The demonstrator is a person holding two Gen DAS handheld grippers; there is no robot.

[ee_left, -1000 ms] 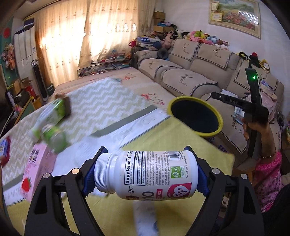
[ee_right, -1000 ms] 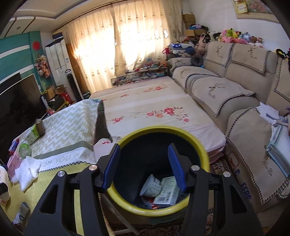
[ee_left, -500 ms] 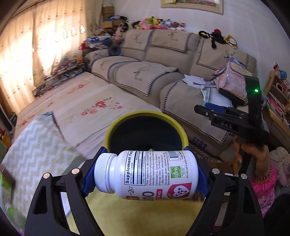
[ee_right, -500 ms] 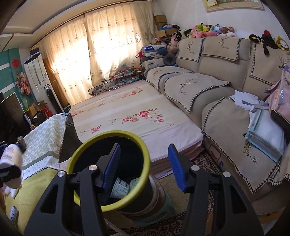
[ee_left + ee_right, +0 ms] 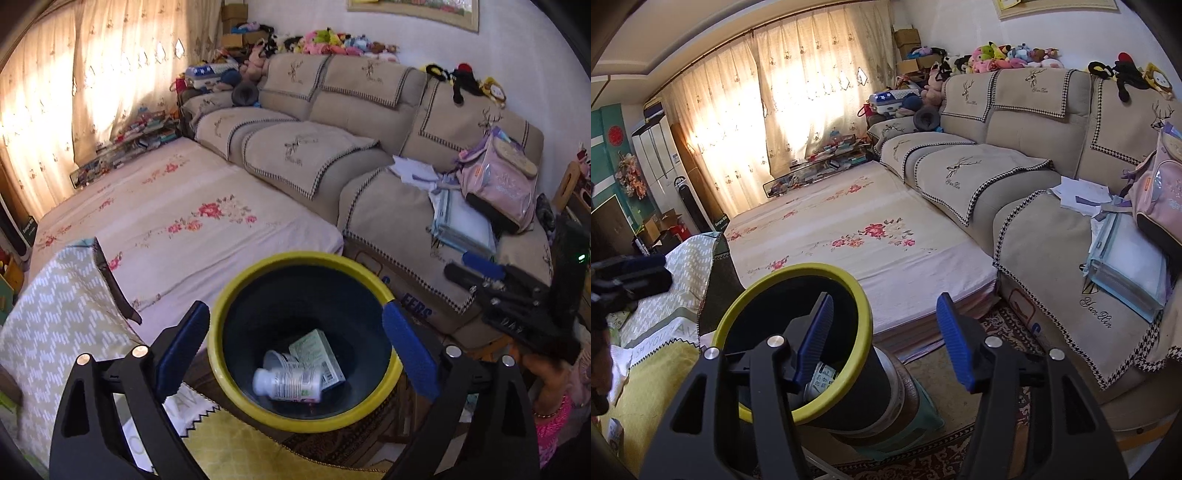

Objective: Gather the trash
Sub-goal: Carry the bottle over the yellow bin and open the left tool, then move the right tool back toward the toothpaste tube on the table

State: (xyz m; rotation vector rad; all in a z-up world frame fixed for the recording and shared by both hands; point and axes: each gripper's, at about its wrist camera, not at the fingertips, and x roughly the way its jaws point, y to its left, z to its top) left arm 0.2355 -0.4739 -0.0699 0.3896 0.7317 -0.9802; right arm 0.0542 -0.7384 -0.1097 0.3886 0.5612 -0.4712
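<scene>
The left gripper is hanging over the yellow-rimmed bin; its jaws have just been opening and are spread, nothing between them. The white bottle is lying inside, on a small box. The right gripper is standing half spread, empty. The drop step seems finished; next, I think, a hand is needing to go to the tabletop for more trash.

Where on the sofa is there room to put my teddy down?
The two sofa cushions nearer the curtains are bare. The flowered mattress in front of them is bare too. The end cushion is crowded: papers, folders and a pink backpack.
</scene>
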